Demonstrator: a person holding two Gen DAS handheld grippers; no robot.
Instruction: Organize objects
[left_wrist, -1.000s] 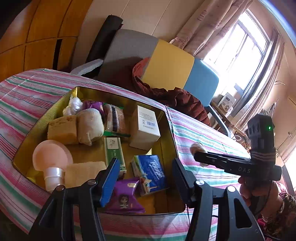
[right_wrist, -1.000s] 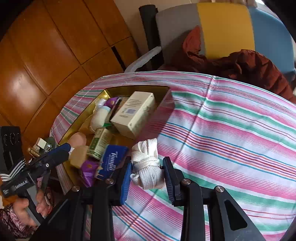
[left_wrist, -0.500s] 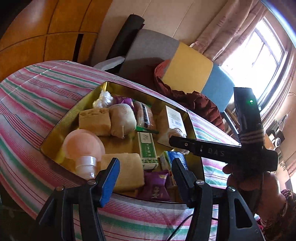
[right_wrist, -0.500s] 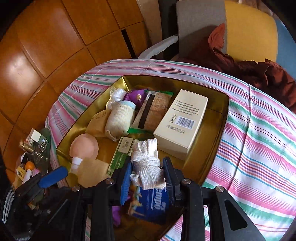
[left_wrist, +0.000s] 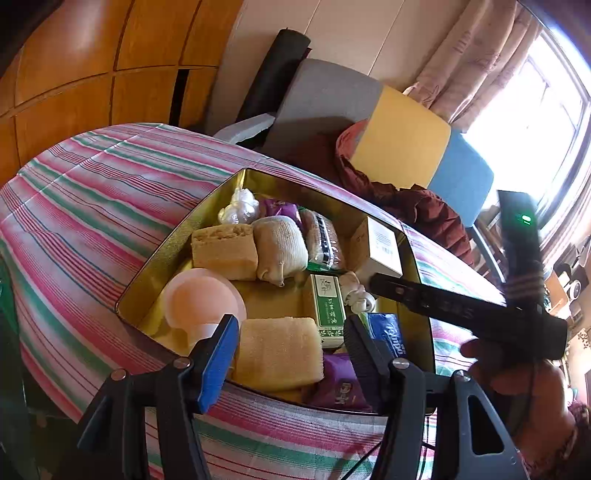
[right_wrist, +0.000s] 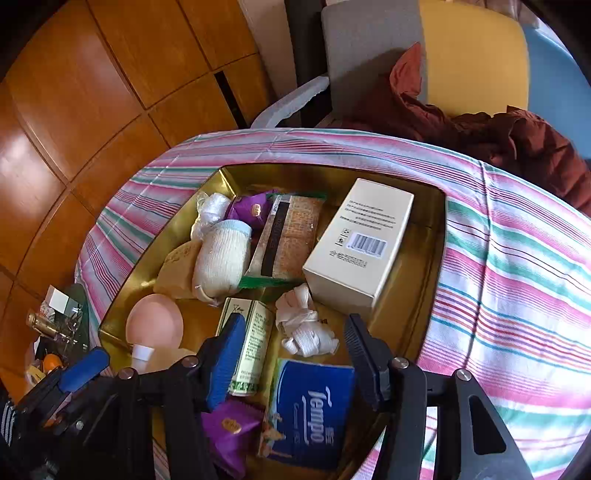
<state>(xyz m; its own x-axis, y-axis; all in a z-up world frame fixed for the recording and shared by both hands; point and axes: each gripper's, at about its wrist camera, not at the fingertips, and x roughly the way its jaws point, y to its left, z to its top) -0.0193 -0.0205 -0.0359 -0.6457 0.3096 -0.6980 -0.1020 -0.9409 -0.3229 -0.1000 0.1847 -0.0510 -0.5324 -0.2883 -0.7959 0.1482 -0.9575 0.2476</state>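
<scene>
A gold tin tray sits on the striped tablecloth and holds several items. A white knotted cloth bundle lies in it between a green box and a cream box. My right gripper is open and empty just above the bundle; it shows in the left wrist view. My left gripper is open and empty over the tray's near edge, above a yellow sponge.
The tray also holds a blue Tempo tissue pack, purple snack packets, a pink bulb-shaped item, a sock roll and a cracker pack. A chair with a dark red jacket stands behind the table.
My right gripper opened and let go of the white cloth bundle, which now lies in the tray. My left gripper stayed open and shifted slightly.
</scene>
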